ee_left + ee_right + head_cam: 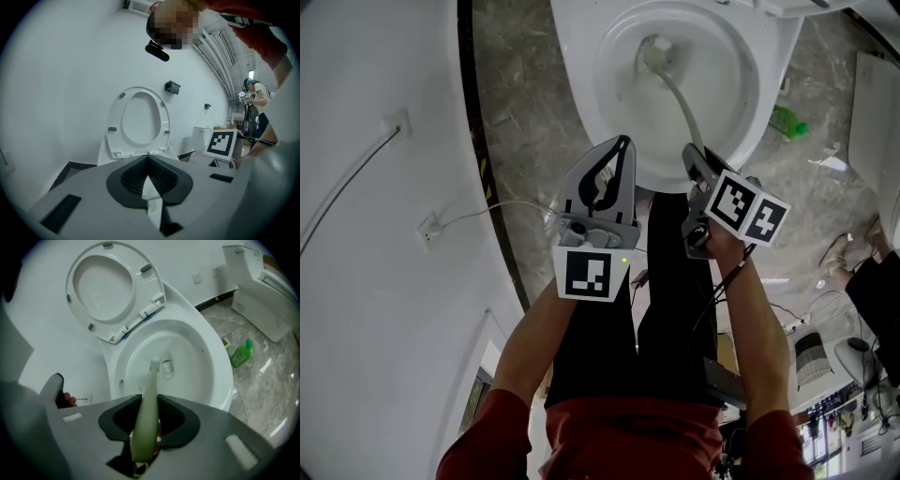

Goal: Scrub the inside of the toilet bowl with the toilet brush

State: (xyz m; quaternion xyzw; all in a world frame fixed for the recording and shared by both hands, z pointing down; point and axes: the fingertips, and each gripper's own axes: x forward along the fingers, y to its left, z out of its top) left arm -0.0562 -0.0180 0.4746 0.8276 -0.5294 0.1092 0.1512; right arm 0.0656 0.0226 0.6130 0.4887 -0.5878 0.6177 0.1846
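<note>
A small green plastic bottle (787, 122) is sitting on the grey marbled floor (520, 103) just beside the white ceramic toilet bowl (581, 94), and a thin white cable (487, 214) is trailing off the curved white wall (375, 187) at the left. The white oval seat (110, 289) is standing raised. The right gripper (149, 401) is clamping the pale green handle of the long toilet brush (680, 98), whose bristled head is sitting inside the bowl by the drain. The left gripper (617, 155) is hovering near the bowl's front rim, its jaws pressed together and empty
</note>
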